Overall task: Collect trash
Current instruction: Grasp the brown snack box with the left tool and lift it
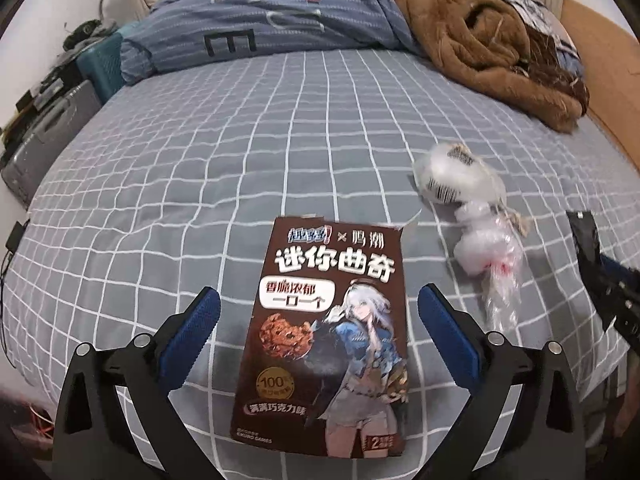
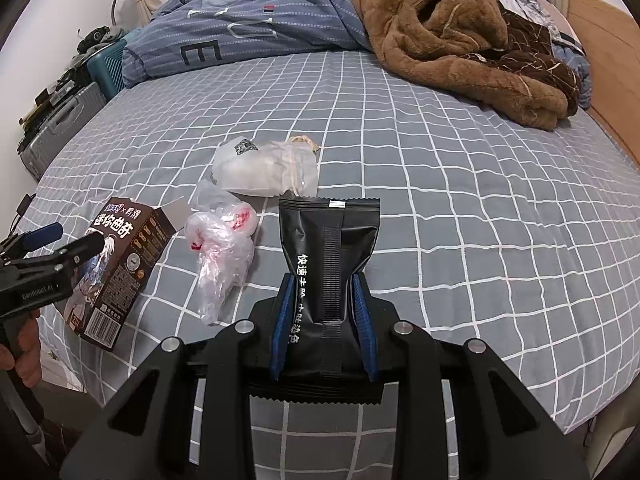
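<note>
Left gripper [image 1: 318,312]: matte black plastic frame w/ triangular cutouts, round silver screws at the pivots, two fingers w/ blue textured pads. Right gripper [image 2: 325,312]: same build, black frame, silver screws, blue ribbed pads. Small white lettering on left gripper's side in right wrist view. Hand [image 2: 24,354] on its grip, sleeve not visible.

Grey checked bedsheet [image 2: 460,208]; folded blue quilt [image 2: 248,28]; brown fleece blanket [image 2: 452,36]; suitcases [image 2: 60,128] bedside.
</note>
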Motion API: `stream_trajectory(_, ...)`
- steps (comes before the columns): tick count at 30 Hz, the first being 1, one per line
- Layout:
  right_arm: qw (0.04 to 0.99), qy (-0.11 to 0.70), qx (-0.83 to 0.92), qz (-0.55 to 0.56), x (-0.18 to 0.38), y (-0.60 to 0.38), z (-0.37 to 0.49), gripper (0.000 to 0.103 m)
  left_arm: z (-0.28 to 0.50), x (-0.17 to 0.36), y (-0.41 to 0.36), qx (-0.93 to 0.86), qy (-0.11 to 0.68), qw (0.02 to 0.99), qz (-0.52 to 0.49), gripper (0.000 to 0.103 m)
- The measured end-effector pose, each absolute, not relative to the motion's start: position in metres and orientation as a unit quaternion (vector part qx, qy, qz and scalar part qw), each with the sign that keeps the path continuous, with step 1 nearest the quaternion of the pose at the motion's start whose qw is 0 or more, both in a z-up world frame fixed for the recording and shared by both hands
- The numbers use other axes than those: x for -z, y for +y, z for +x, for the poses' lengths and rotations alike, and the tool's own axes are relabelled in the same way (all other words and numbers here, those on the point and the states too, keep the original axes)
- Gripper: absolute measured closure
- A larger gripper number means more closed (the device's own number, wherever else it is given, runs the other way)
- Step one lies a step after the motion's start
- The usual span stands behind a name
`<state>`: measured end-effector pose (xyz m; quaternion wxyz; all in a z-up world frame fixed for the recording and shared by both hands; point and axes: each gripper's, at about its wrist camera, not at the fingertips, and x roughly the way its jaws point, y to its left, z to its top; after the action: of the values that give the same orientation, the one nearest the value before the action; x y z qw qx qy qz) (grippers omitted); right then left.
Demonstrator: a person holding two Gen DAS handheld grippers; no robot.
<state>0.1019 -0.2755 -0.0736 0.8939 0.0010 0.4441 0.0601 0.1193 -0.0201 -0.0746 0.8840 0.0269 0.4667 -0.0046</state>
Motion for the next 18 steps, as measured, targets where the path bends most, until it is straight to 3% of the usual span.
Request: stream_trajectory(18, 0.892, 0.447, -0.066, -0.004, 0.075, -0.27, 0.103, 0.075, 0.127, 0.113, -0.024, 0.02, 0.522, 0.851, 0.049, 0.006)
